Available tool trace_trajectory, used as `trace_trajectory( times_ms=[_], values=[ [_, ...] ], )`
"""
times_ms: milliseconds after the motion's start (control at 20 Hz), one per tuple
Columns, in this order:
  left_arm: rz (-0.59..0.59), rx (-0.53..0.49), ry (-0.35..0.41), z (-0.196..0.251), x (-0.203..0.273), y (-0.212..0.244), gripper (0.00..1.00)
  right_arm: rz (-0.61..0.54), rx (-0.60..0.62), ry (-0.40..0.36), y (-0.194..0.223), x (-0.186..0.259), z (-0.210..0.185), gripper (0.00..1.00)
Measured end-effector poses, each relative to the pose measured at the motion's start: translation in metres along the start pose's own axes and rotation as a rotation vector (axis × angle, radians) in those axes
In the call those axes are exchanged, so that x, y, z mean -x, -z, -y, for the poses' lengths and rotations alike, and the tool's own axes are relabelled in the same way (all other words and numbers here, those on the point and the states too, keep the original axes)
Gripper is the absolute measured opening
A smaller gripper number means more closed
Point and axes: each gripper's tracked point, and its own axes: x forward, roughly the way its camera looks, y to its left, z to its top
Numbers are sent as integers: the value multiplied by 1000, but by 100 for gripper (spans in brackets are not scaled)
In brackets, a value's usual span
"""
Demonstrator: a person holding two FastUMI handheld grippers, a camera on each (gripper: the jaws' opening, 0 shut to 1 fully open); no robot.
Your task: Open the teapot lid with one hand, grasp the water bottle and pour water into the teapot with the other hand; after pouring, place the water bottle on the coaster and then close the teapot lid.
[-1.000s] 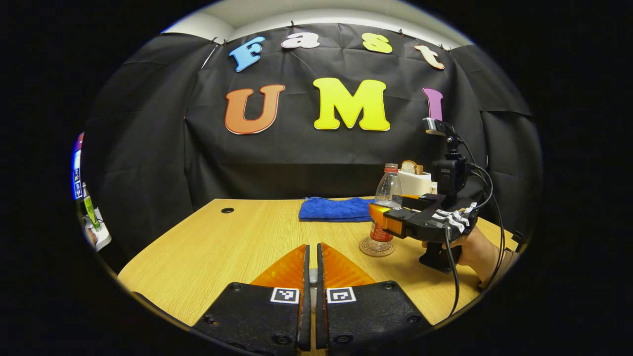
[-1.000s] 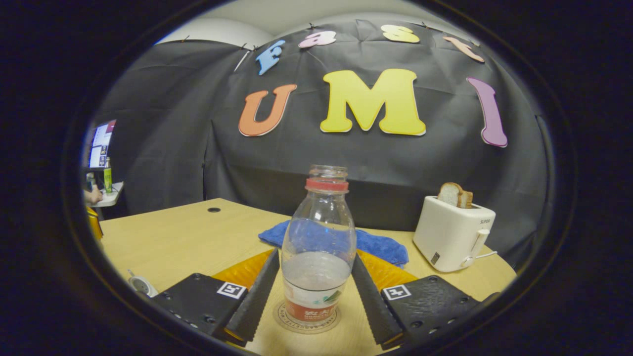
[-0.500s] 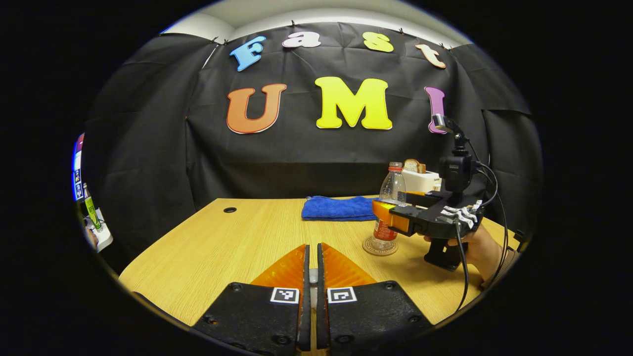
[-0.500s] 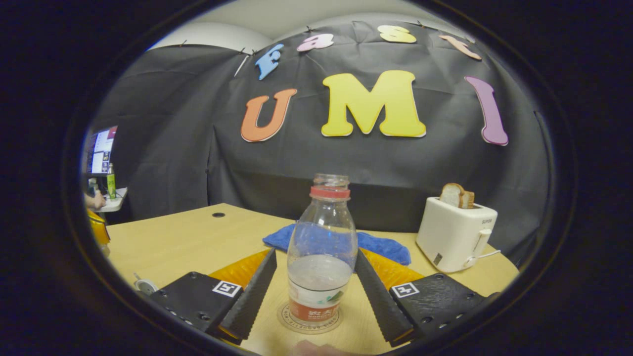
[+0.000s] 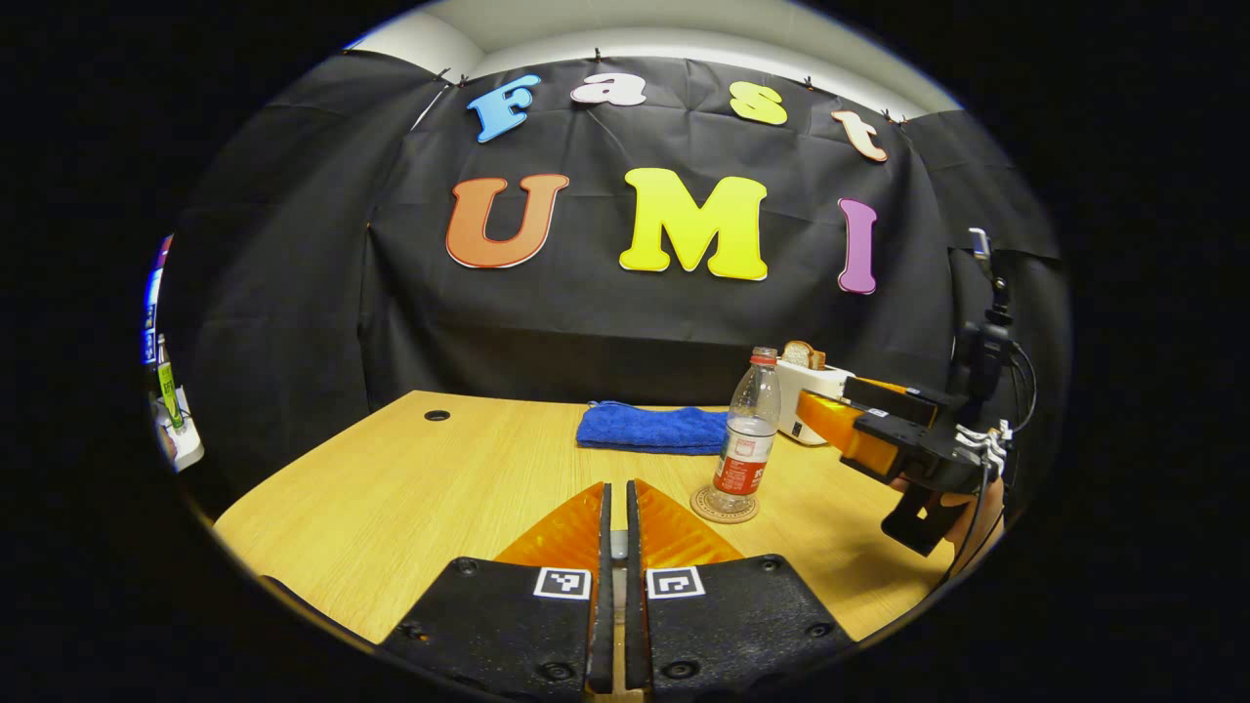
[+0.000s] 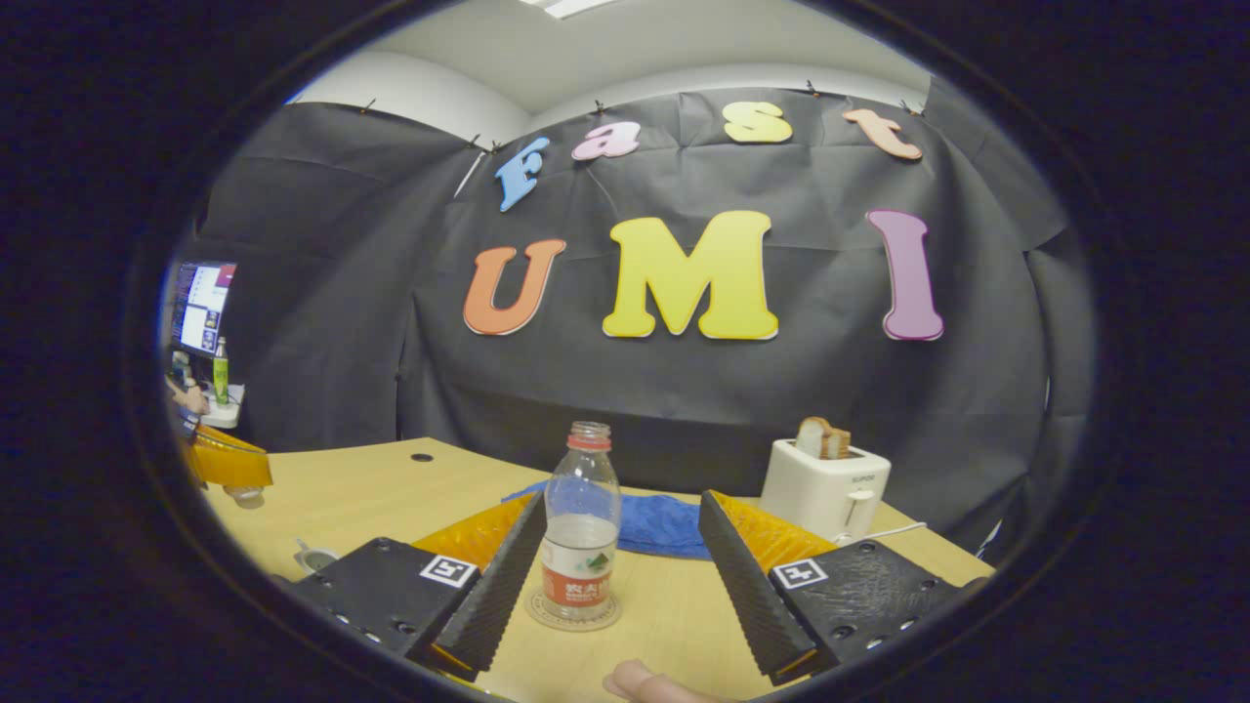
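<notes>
1. Water bottle stands upright on the round coaster, long axis vertical, open mouth pointing straight up. No cap on it; a red ring sits around the neck.
2. Clear body, water level at about the lower third. Label band near the base is red below and white above; its print is too small to read. The coaster rim carries printed text, also unreadable.
3. Bottle and coaster sit on the wooden table, right of centre in the left gripper view.
4. Right gripper: fingers spread wide, one on each side of the bottle, both clear of it with table showing in the gaps. Nothing held. In the left gripper view it hangs right of the bottle and apart from it, with a hand on its grip.
5. A fingertip shows at the bottom edge of the right gripper view, nearer the camera than the coaster.
6. Left gripper: fingers pressed together, only a thin slit between them, holding nothing. It is low over the table, left of the bottle and nearer the camera.
7. Behind the bottle: blue cloth lying flat on the table.
8. Behind and right of the bottle: white toaster with bread slices sticking out the top. It has a small mark on its front, not legible.
</notes>
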Motion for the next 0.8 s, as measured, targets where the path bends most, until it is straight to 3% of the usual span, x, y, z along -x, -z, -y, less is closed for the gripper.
trace_trajectory(
  times_ms=[250, 550, 800],
  values=[
    [-18, -11, 44, 25, -12, 19, 7, 36, -21, 18, 7, 52, 20, 95],
    [-101, -9, -20, 8, -37, 61, 8, 47, -26, 13, 12, 63, 25, 95],
    [-90, -38, -70, -3, -47, 62, 8, 24, -46, -6, 27, 59, 20, 96]
  ],
)
